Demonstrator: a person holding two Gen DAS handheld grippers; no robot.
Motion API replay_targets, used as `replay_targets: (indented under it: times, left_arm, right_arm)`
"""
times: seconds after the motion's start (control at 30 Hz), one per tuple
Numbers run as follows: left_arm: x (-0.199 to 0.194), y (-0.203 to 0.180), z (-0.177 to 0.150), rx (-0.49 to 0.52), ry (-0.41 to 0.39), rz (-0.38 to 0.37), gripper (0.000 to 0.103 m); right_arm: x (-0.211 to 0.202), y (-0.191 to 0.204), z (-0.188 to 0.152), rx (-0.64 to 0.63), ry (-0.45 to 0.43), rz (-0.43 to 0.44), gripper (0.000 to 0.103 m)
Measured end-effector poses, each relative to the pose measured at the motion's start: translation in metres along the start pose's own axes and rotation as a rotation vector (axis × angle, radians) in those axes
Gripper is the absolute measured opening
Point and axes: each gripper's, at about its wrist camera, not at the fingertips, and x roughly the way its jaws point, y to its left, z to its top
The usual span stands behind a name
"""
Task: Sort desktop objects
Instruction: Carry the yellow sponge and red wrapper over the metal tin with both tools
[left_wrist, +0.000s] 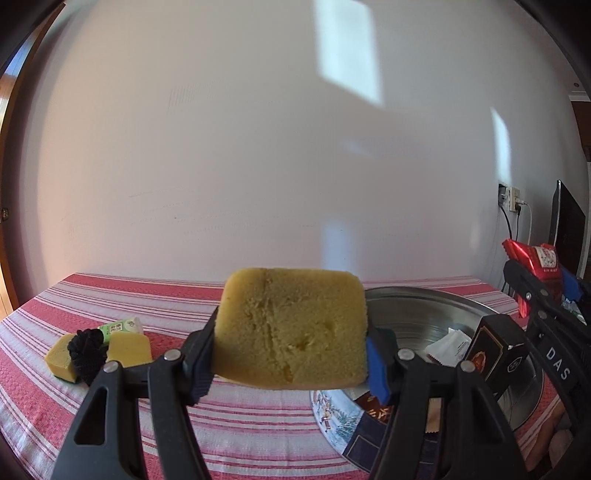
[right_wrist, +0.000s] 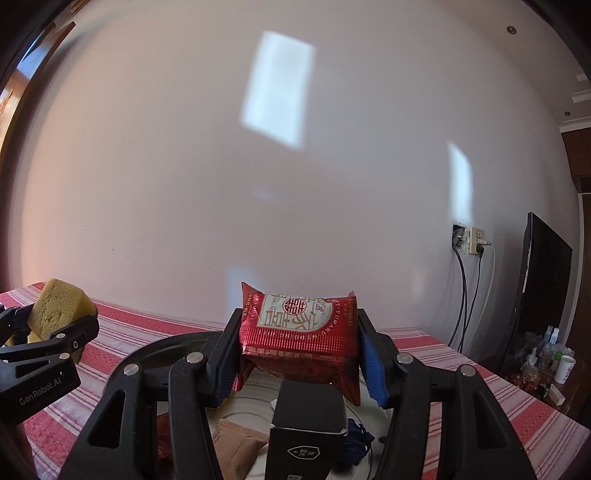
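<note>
On the striped tablecloth (left_wrist: 258, 435), far to the left of the left gripper's fingers, a small group lies together: two yellow sponge pieces (left_wrist: 127, 349), a black scrunchie (left_wrist: 86, 349) between them, and a green-and-white packet (left_wrist: 122, 326) just behind.

The left gripper (left_wrist: 291, 363) holds a large yellow sponge (left_wrist: 291, 328) clear of the cloth. Its fingers pinch the sponge from both sides, the black finger (left_wrist: 201, 360) on the left edge and the blue pad (left_wrist: 376, 363) on the right edge. The sponge stands upright between them and rises above the fingertips.

Below and to the right of these fingers sits a round metal tin (left_wrist: 424, 302) with a printed rim. Inside it lie a white sachet (left_wrist: 448, 347), a black box (left_wrist: 495, 350) standing tilted, and a brown packet (right_wrist: 240, 448).

The right gripper (right_wrist: 299, 356) is above the tin. Its fingers pinch a red snack packet (right_wrist: 301, 332) by its two side edges, holding it level and off the tin floor. The black box stands directly beneath these fingers. A dark blue cord (right_wrist: 356, 441) lies beside the box, under the right finger.
</note>
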Motion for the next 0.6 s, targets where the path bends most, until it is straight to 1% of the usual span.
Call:
replay_targets:
  times: [0.13,0.23,0.33,0.47,0.6]
  left_arm:
    - [-0.001,-0.010,0.002,0.004,-0.019,-0.028,0.066]
    - [0.003,-0.022,0.003,0.029,-0.014,-0.056,0.066]
    - [0.000,-0.027,0.004,0.043,-0.026,-0.072,0.066]
    - [0.004,-0.038,0.005,0.061,-0.009,-0.100,0.066]
    - [0.007,-0.052,0.006,0.082,0.019,-0.131,0.066]
  right_arm:
    - [0.008,-0.013,-0.001,0.020,0.023,-0.004,0.059]
    - [0.013,-0.020,-0.002,0.010,0.035,-0.012,0.059]
    - [0.020,-0.032,-0.002,0.035,0.055,-0.013,0.059]
    - [0.032,-0.048,-0.003,0.061,0.088,-0.003,0.059]
    - [0.041,-0.052,-0.004,0.065,0.112,0.021,0.059]
